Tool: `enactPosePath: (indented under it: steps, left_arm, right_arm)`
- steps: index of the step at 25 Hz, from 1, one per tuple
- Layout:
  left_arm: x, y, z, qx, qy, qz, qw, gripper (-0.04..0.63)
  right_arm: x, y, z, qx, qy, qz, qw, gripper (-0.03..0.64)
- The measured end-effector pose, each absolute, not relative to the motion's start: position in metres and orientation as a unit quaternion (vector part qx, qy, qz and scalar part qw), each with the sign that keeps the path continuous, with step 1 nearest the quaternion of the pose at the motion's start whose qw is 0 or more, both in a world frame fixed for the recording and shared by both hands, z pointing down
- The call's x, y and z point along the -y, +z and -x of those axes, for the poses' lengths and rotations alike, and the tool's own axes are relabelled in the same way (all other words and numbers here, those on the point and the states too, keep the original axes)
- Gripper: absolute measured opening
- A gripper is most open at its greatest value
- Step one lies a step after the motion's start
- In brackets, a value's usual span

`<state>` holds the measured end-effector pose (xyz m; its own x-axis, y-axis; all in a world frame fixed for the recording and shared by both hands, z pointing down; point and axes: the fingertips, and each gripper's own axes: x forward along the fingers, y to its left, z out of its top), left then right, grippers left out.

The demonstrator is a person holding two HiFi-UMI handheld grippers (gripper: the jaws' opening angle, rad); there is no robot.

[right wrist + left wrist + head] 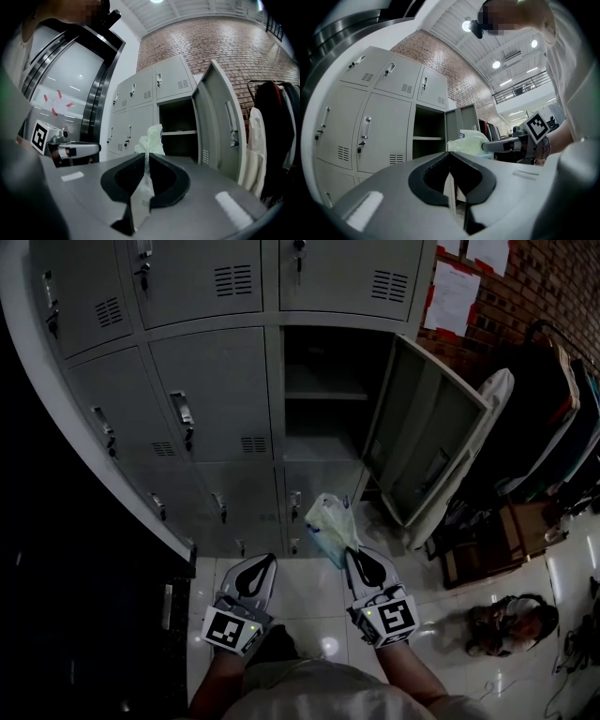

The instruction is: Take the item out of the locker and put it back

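Head camera peers steeply down; cameras on left hand-held gripper [263,561] and right hand-held gripper [352,557] share the locker [323,395] ahead.

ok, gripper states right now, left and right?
Left gripper: closed, empty.
Right gripper: closed on the pale green crumpled plastic bag.

text: none legible | wall papers [452,296]: print too small | bag [330,526]: print blurred
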<state>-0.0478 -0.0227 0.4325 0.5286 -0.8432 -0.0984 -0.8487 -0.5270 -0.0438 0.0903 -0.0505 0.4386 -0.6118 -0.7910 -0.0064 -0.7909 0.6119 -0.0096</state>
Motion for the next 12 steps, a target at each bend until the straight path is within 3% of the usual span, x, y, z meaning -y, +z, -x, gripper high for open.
enactPosePath:
  steps: [12]
  left_arm:
    - [0.138, 0.408, 0.084, -0.447, 0.064, 0.890, 0.060, -0.031]
  right_arm:
    - [0.150, 0.417, -0.049, -0.885, 0.022, 0.465, 0.013, 0.023]
